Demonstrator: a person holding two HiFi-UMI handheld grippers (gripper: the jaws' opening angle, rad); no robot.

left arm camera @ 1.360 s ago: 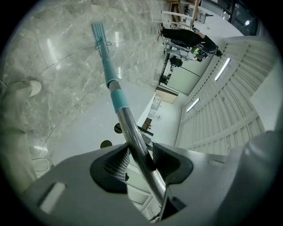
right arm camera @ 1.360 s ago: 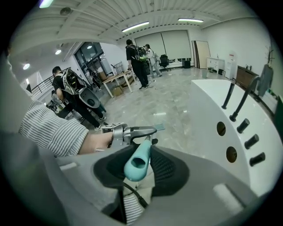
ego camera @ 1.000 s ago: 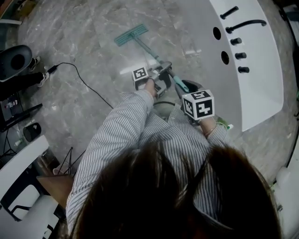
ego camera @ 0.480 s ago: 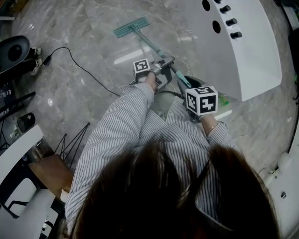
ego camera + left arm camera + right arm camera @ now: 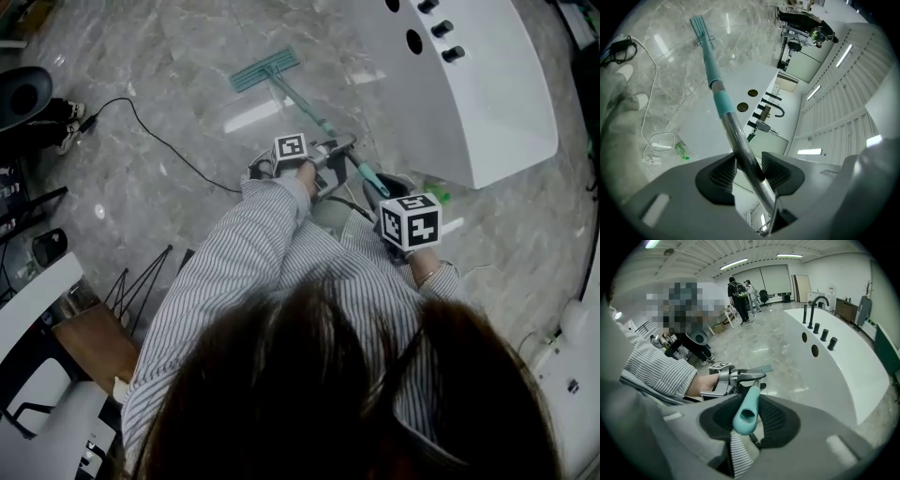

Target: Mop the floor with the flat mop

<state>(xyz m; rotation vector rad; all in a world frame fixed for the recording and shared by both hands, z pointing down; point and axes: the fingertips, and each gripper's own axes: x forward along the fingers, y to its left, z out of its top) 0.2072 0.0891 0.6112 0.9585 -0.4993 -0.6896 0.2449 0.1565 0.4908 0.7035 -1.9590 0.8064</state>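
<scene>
The flat mop's teal head (image 5: 265, 69) lies on the grey marble floor ahead of me, and its pole (image 5: 309, 111) slants back toward my body. My left gripper (image 5: 326, 157) is shut on the metal part of the pole, below the teal sleeve (image 5: 723, 104); the mop head (image 5: 699, 26) shows far along the pole. My right gripper (image 5: 384, 190) is shut on the teal top end of the handle (image 5: 746, 409), just behind the left gripper (image 5: 736, 377). In the left gripper view the ribbed pads (image 5: 723, 172) press both sides of the pole.
A white bathtub (image 5: 487, 103) with black taps stands close on the right of the mop. A black cable (image 5: 159, 141) runs over the floor at left. A green-capped bottle (image 5: 438, 195) lies by the tub. A wooden stool (image 5: 94, 342) and white furniture stand at lower left. People stand far off (image 5: 739, 296).
Both grippers keep their hold on the mop. The mop head has shifted slightly rightward, away from the cable, and the tub has slid toward the view's top as the head turned.
</scene>
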